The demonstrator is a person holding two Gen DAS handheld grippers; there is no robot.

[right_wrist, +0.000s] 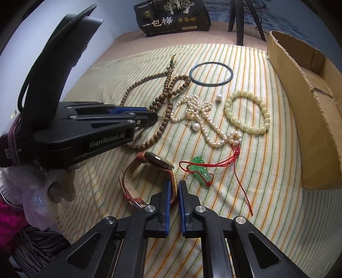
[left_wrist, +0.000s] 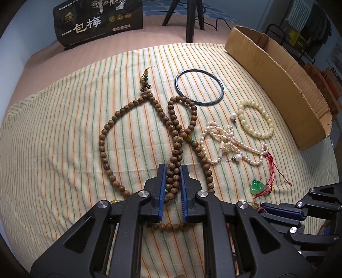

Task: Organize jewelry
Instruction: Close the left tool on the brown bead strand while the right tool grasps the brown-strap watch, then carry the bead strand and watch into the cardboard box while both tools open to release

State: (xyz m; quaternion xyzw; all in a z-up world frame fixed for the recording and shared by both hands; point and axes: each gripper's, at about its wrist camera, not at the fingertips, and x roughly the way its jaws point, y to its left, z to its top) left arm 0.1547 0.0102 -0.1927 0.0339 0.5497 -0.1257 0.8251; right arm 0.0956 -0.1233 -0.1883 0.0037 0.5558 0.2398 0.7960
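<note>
My left gripper (left_wrist: 172, 169) is shut on the long wooden bead necklace (left_wrist: 136, 102), whose strands bunch between the blue pads; it also shows in the right wrist view (right_wrist: 149, 119). My right gripper (right_wrist: 174, 184) is shut on the strap of a red-banded wristwatch (right_wrist: 158, 160) lying on the cloth. A green jade pendant (right_wrist: 199, 169) on red cord lies just right of the right gripper. A pearl necklace (right_wrist: 205, 119), two pearl earrings (right_wrist: 195, 126), a cream bead bracelet (right_wrist: 248, 111) and a dark blue bangle (right_wrist: 210, 73) lie farther back.
An open cardboard box (right_wrist: 299, 89) stands along the right side. A dark snack bag (right_wrist: 171, 19) and tripod legs (right_wrist: 239, 21) stand at the back. Everything lies on a striped cloth (right_wrist: 256, 213). A gloved hand (right_wrist: 42, 188) holds the left gripper.
</note>
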